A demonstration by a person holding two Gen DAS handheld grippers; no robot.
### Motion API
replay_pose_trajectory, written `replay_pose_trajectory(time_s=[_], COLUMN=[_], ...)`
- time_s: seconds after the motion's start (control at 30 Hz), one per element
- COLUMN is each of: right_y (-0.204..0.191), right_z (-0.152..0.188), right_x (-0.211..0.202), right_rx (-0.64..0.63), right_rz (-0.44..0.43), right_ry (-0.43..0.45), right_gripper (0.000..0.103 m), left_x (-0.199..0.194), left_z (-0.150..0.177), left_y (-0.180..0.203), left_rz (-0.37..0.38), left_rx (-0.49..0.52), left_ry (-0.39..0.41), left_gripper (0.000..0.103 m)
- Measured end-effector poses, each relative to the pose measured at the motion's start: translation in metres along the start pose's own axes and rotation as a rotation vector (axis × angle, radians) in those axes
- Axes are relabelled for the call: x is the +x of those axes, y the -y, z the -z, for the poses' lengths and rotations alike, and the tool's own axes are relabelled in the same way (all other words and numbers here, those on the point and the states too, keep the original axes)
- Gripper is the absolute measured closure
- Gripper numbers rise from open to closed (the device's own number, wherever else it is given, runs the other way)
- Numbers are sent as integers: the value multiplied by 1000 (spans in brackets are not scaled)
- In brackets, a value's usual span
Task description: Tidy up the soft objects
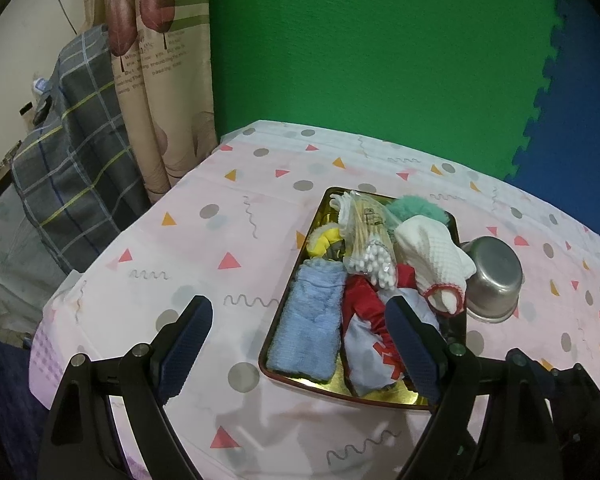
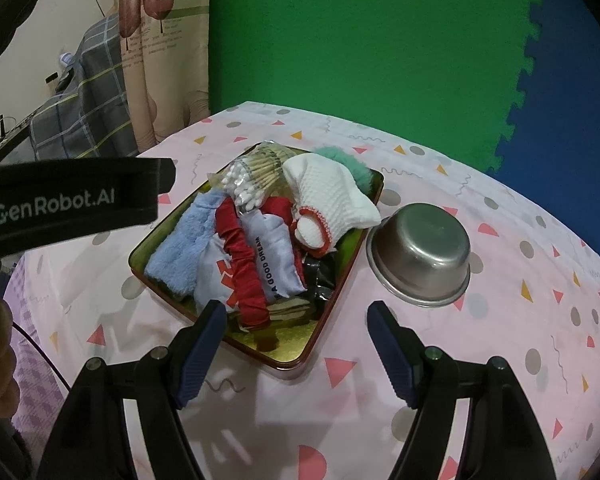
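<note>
Fingers of left gripper [image 1: 296, 332] and right gripper [image 2: 296, 336]: spread wide, empty, above near edge of gold tray [image 2: 292, 354]. Soft objects heaped in tray; white knit glove [image 2: 332, 200] on top. Risk: cotton swab bag [image 2: 252, 184] dragged out with neighbouring cloth; steel bowl [image 2: 420, 252] knocked.

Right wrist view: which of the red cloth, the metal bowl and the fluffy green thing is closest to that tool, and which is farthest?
1. Red cloth: in the tray, just beyond the right tool, slightly left.
2. Metal bowl: upside down on the table, right of the tray.
3. Fluffy green thing: at the tray's far end.
</note>
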State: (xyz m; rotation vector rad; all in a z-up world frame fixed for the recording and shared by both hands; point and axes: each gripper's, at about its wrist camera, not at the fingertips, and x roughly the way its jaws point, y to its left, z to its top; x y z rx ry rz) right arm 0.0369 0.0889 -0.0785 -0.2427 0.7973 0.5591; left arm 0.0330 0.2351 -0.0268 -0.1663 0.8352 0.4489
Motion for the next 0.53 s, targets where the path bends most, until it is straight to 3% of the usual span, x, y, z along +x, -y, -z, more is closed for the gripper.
replay_pose_trajectory(time_s=[0.3,0.53], right_y=[-3,-2], right_z=[0,1], right_x=[0,0], right_rx=[-9,-7], right_rz=[-4,-5], right_ry=[-2,-3], right_gripper=[28,28], left_x=[2,4], left_z=[1,1], left_y=[0,1], left_rz=[42,34], left_rx=[-3,-3], left_ry=[-14,-18], left_gripper=[17,16])
